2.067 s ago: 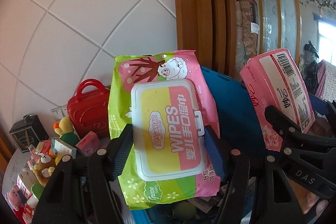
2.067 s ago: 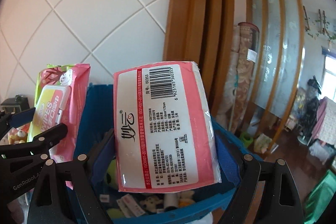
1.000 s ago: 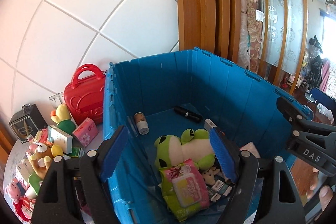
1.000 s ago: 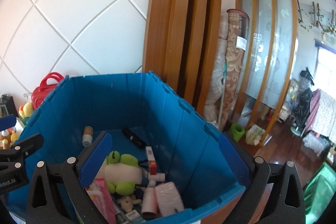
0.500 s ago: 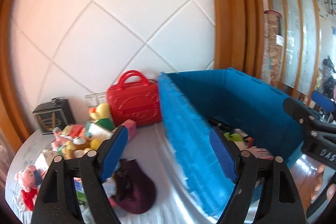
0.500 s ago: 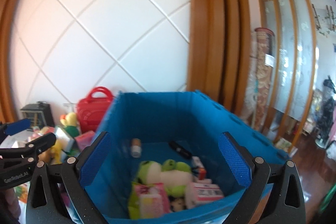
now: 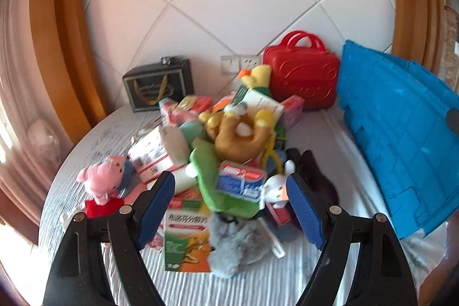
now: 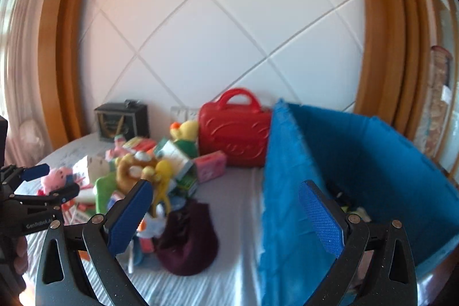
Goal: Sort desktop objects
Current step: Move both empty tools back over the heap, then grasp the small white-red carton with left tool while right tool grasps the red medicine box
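A heap of toys and boxes lies on the round table (image 7: 86, 139). In the left wrist view my left gripper (image 7: 231, 208) is open above the heap, its blue pads framing a green plush (image 7: 212, 177), a blue-and-white packet (image 7: 239, 182) and a grey plush (image 7: 238, 245). A brown bear (image 7: 241, 136) and a pink pig (image 7: 99, 181) lie further off. The blue crate (image 7: 401, 139) stands at the right. My right gripper (image 8: 225, 215) is open and empty, straddling the crate's near wall (image 8: 287, 191), with a dark maroon pouch (image 8: 188, 240) beside it. The left gripper (image 8: 48, 182) shows at the far left of that view.
A red toy suitcase (image 8: 233, 131) and a dark box (image 7: 159, 83) stand against the white panelled wall, with a wall socket (image 7: 239, 63) between them. A green-and-orange box (image 7: 186, 243) lies at the near edge of the heap. Wooden frames flank the wall.
Both grippers swung left, away from the blue crate and toward the heap on the table. The left one also dropped lower. Both have stayed open and empty since the wipes packs were dropped in.
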A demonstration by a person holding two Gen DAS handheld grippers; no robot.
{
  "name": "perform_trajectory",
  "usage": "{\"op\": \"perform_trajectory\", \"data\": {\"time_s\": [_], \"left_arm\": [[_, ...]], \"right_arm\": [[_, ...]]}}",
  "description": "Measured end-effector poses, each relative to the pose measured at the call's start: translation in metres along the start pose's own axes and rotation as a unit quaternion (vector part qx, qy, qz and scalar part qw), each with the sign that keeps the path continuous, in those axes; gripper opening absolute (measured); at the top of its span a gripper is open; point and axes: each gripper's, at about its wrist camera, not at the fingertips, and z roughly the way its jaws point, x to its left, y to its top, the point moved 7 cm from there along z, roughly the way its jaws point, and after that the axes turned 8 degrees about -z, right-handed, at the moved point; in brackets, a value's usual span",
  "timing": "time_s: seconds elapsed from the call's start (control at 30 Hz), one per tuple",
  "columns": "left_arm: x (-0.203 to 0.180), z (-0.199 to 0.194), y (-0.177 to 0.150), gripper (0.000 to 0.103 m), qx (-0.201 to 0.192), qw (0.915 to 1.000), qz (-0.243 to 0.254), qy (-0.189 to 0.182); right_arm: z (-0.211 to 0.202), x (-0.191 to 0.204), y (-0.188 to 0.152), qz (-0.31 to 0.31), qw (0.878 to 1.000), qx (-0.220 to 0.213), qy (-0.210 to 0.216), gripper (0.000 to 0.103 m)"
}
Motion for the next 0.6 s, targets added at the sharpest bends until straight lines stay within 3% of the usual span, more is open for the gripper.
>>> {"op": "perform_trajectory", "data": {"time_s": [0.17, 0.33, 0.53, 0.6], "left_arm": [[0.08, 0.037, -0.036, 0.08, 0.054, 0.9962, -0.039, 0.056], [0.156, 0.056, -0.071, 0.08, 0.09, 0.986, -0.089, 0.108], [0.198, 0.078, -0.098, 0.079, 0.115, 0.9796, -0.117, 0.116], [0.203, 0.088, -0.102, 0.071, 0.123, 0.9783, -0.125, 0.11]], "right_arm": [[0.04, 0.036, -0.029, -0.013, 0.998, 0.062, 0.021, 0.103], [0.072, 0.062, -0.053, -0.009, 0.993, 0.11, 0.046, 0.103], [0.108, 0.131, -0.067, -0.012, 0.981, 0.145, 0.124, 0.103], [0.118, 0.16, -0.07, -0.032, 0.977, 0.154, 0.147, 0.093]]}}
